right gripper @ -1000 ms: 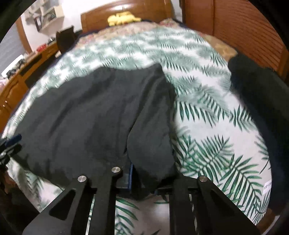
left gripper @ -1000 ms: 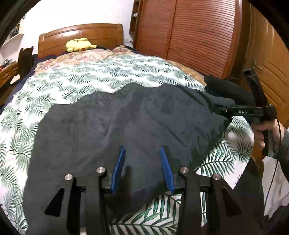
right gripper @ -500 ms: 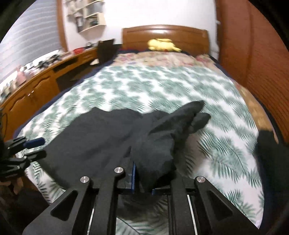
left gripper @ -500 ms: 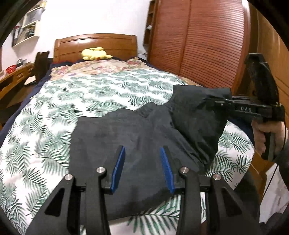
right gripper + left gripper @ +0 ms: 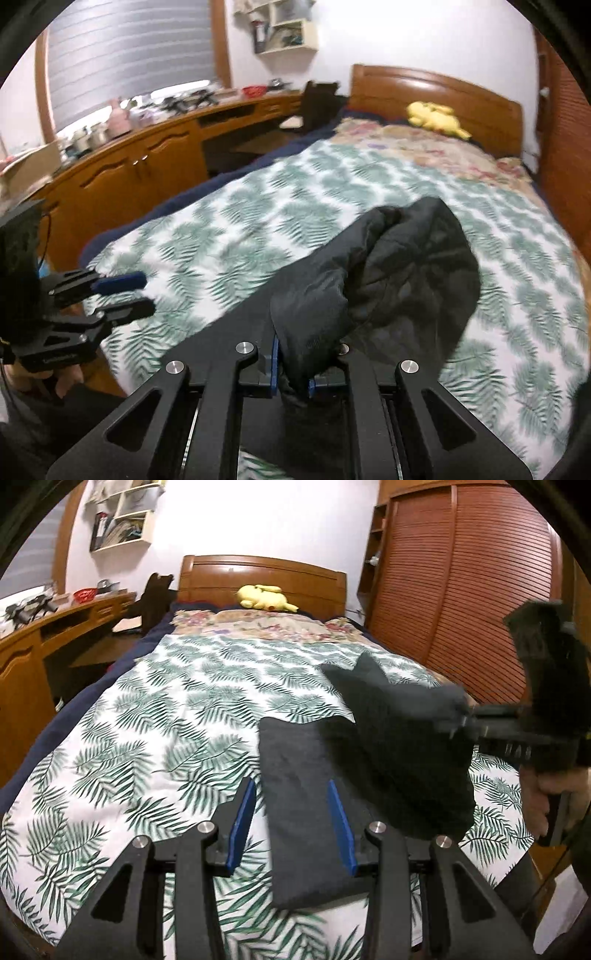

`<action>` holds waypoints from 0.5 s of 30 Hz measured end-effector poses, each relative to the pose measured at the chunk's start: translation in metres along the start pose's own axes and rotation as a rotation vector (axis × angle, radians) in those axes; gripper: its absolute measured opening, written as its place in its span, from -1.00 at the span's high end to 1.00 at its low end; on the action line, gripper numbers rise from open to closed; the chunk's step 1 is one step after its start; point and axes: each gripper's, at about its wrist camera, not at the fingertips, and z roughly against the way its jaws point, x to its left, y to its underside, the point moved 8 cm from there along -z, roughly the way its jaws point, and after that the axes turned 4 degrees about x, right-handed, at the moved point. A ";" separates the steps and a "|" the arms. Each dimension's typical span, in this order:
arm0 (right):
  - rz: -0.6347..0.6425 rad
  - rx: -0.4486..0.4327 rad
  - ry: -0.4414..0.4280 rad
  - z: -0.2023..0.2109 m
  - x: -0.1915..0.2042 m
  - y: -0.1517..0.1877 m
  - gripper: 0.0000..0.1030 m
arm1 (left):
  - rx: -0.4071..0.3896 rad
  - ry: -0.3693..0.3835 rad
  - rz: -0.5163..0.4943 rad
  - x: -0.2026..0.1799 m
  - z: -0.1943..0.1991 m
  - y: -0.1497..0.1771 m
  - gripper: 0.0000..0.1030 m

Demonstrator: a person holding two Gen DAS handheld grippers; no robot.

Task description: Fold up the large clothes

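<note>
On the leaf-print bedspread lay the dark garment, part flat near the foot of the bed and part lifted. Right gripper: jaws clamped on a bunched edge of the cloth, which hung in loose folds ahead of it. Left gripper: blue pads parted, nothing between them, poised above the flat portion without touching it. A yellow plush toy rested by the headboard, well apart from the work. Likely hazards: the bunched hold probably gathered several layers, so the carried fold might land crooked or wrinkled; the unpinned flat part could drag along with the lifted edge, since the left gripper held nothing; a thin pinch might slip free mid-carry.
</note>
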 end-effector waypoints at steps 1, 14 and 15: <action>0.008 0.023 -0.006 -0.006 0.006 0.002 0.81 | 0.003 -0.003 0.003 0.003 0.000 0.002 0.24; -0.025 0.012 0.013 0.006 0.006 0.030 0.11 | 0.009 -0.001 -0.028 -0.006 -0.004 0.004 0.24; -0.026 0.001 0.027 0.011 0.002 0.031 0.11 | 0.011 -0.001 -0.032 -0.008 -0.006 0.003 0.24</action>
